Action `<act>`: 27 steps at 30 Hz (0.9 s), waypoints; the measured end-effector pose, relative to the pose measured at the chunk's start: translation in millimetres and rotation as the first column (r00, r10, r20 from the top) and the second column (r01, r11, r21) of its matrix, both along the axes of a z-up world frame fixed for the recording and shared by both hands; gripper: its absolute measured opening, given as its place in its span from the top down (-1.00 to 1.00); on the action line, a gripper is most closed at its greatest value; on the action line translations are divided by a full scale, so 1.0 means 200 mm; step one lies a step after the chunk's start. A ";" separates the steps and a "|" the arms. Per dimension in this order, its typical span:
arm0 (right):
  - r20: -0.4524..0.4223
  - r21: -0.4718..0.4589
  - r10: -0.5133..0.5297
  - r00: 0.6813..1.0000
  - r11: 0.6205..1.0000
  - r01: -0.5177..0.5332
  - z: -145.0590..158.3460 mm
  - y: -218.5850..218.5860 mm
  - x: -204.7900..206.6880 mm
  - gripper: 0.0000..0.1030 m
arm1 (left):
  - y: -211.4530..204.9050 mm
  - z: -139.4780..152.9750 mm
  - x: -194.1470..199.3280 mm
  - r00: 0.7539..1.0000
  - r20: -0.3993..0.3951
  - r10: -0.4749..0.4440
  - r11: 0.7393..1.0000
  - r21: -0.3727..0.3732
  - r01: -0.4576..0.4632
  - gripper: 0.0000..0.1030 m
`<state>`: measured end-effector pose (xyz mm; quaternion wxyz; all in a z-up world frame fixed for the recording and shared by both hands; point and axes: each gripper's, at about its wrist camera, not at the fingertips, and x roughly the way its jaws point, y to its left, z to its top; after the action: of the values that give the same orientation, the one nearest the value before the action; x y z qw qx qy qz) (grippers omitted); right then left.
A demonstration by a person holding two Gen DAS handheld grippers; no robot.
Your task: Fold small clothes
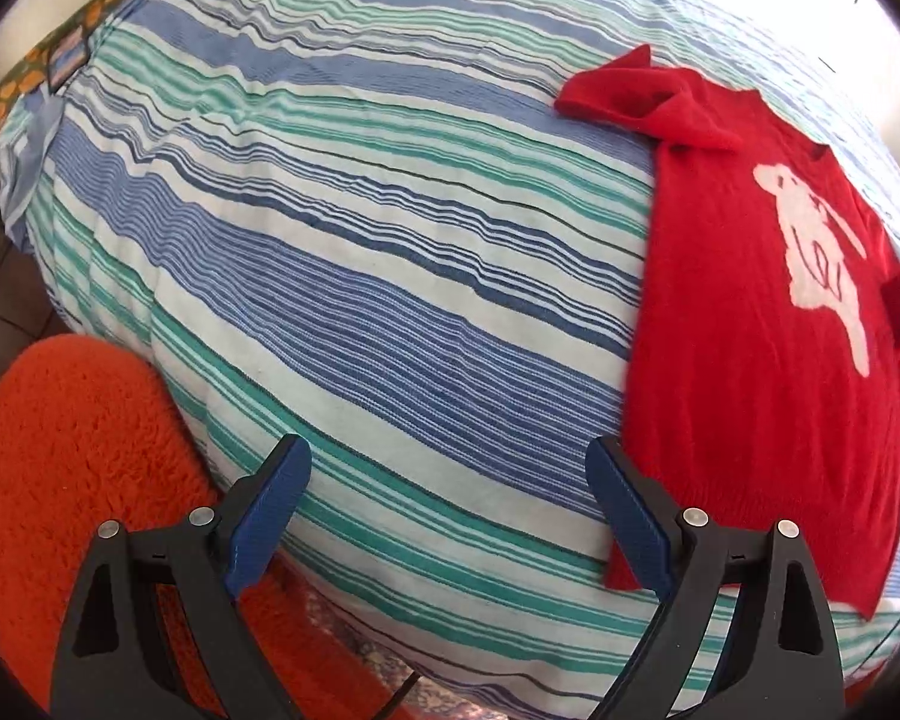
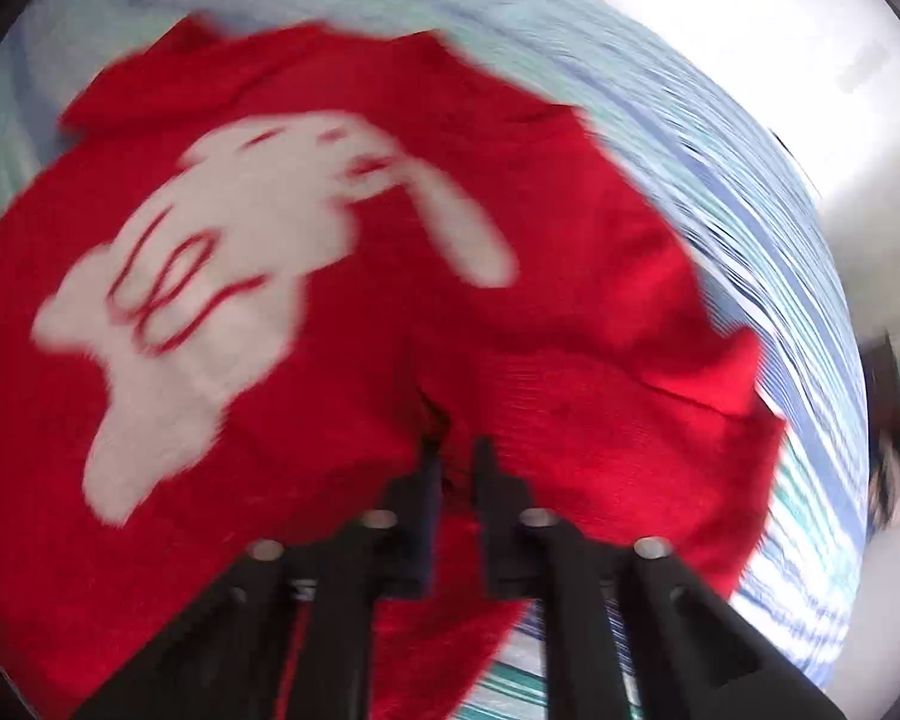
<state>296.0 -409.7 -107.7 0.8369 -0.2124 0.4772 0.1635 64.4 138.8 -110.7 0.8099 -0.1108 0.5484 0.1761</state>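
Two grippers over a striped bed (image 1: 390, 276), right gripper (image 2: 459, 468) pinching a red sweater (image 2: 426, 276), left gripper (image 1: 447, 474) spread wide, holding nothing.

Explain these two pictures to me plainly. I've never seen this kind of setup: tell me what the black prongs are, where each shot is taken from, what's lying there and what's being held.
The black prongs are two-finger grippers, one held in each of a person's hands. Each carries a wide-angle camera looking forward along its fingers, so there are two pictures, both bulged at the edges.

The left wrist view shows the left gripper with jaws wide apart and nothing between them. Below it is a bed with a striped cover, and a red sweater with a white rabbit design lies flat on it. An orange fluffy rug shows beside the bed.

The right wrist view is blurred. The right gripper has its jaws nearly together, pinching a fold of the same red sweater, apparently to fold it.
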 end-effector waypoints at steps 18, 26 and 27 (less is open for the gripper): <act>-0.424 0.651 -0.671 0.608 0.240 0.720 -0.21 -2.09 -0.26 0.01 | -0.11 0.00 0.00 0.999 -0.013 -0.043 0.995 0.093 0.044 -0.82; -0.500 0.708 -0.648 0.575 0.077 0.702 -0.36 -2.17 -0.32 0.16 | -0.12 -0.06 0.03 0.997 -0.068 -0.038 0.993 0.106 0.045 -0.82; -0.500 0.689 -0.639 0.585 0.116 0.715 -0.37 -2.17 -0.30 0.67 | -0.12 -0.06 0.03 0.997 -0.073 -0.038 0.993 0.110 0.046 -0.82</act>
<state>236.1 -842.8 -181.2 0.7829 0.4711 0.4059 -0.0177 70.1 114.5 -123.3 0.7984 -0.0472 0.5683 0.1933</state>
